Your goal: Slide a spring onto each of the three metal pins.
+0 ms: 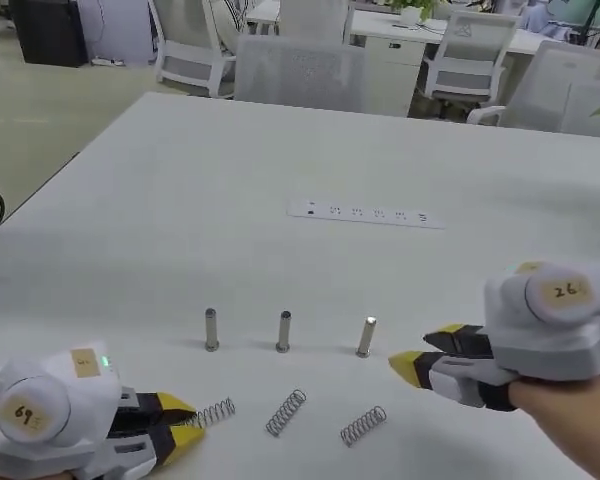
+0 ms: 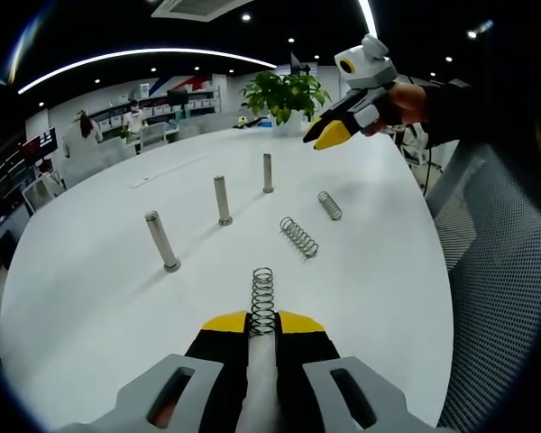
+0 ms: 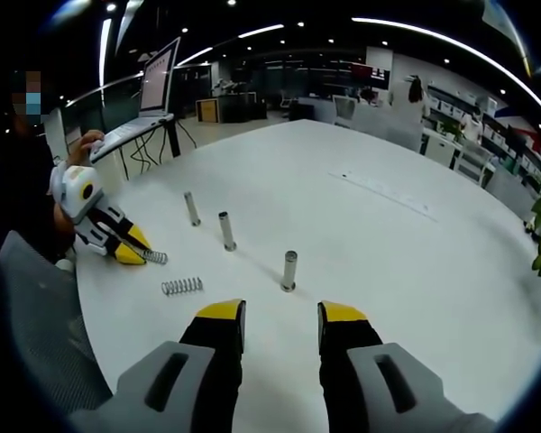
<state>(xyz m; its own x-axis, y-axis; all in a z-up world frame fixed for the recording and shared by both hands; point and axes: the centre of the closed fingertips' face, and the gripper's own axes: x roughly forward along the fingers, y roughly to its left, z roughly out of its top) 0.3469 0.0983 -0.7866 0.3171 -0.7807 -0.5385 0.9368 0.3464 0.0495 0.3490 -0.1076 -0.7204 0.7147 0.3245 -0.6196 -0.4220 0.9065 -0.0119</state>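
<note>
Three short metal pins stand upright in a row on the white table: left pin (image 1: 211,330), middle pin (image 1: 284,332), right pin (image 1: 366,337). Three springs lie in front of them. My left gripper (image 1: 183,423) (image 2: 263,323) is shut on the near end of the left spring (image 1: 212,413) (image 2: 263,293), which rests flat on the table. The middle spring (image 1: 286,412) (image 2: 298,236) and the right spring (image 1: 363,425) (image 2: 330,205) lie loose. My right gripper (image 1: 418,350) (image 3: 281,313) hovers open beside the right pin (image 3: 289,270), holding nothing.
A flush power strip (image 1: 365,213) sits in the table (image 1: 280,160) farther back. Office chairs (image 1: 300,70) line the far edge. A potted plant (image 2: 284,93) stands past the pins, and a laptop on a stand (image 3: 158,77) rises beyond the table.
</note>
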